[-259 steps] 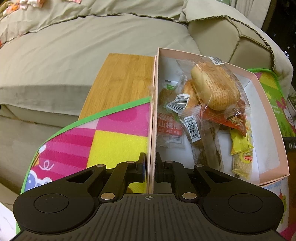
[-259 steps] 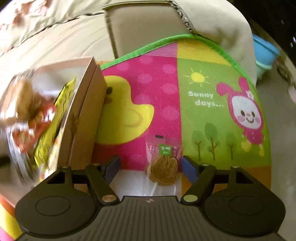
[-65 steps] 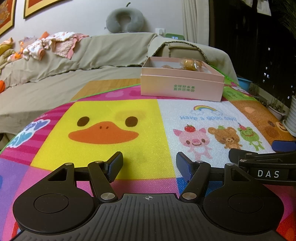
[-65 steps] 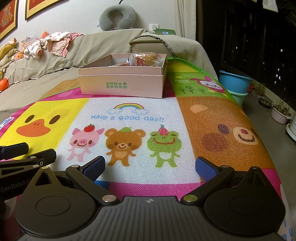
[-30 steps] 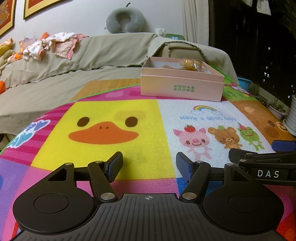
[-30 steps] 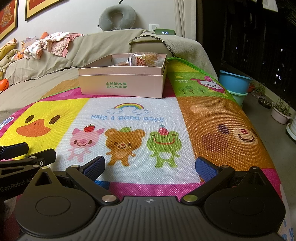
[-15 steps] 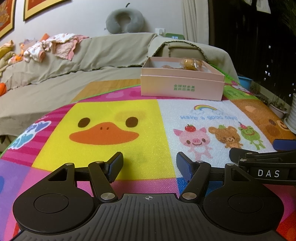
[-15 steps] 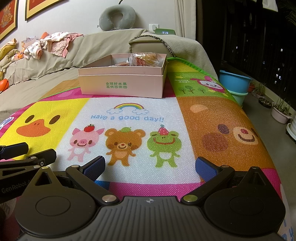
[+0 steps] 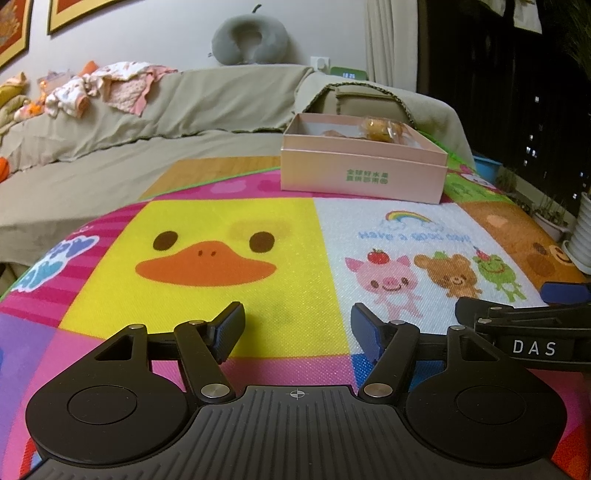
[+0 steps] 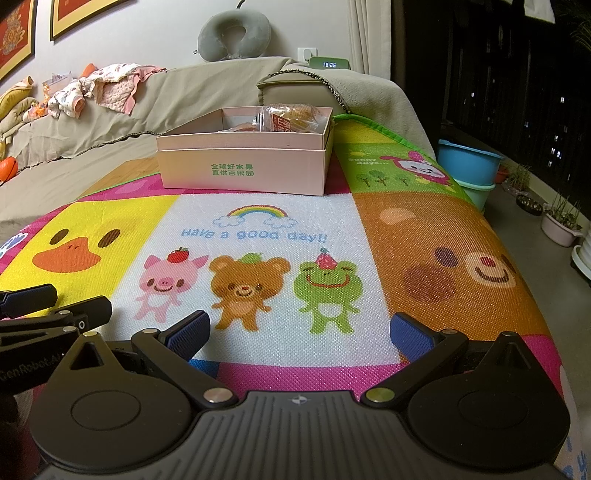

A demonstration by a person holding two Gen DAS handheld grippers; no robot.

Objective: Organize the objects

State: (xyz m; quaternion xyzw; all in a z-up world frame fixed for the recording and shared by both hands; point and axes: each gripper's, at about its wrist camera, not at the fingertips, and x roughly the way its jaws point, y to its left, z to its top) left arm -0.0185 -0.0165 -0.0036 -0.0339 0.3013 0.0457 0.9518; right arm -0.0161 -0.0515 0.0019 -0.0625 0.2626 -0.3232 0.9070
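Left gripper (image 9: 297,323): blue-padded jaws apart, empty, low over colourful cartoon-print play mat (image 9: 236,221). Right gripper (image 10: 299,332): jaws wide apart, empty. Pale pink cardboard box (image 10: 243,168): far end of mat, holding wrapped snacks (image 10: 291,116).

Left tongs (image 9: 297,325) and right tongs (image 10: 300,334) gape, side by side.

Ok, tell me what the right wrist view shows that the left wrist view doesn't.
Only the right wrist view: the stacked blue basins on the floor and the orange bear-face panel in full. Only the left wrist view: the whole duck face. Both: the pink box holding wrapped snacks, the play mat, the grey neck pillow, and both open, empty grippers, left and right.
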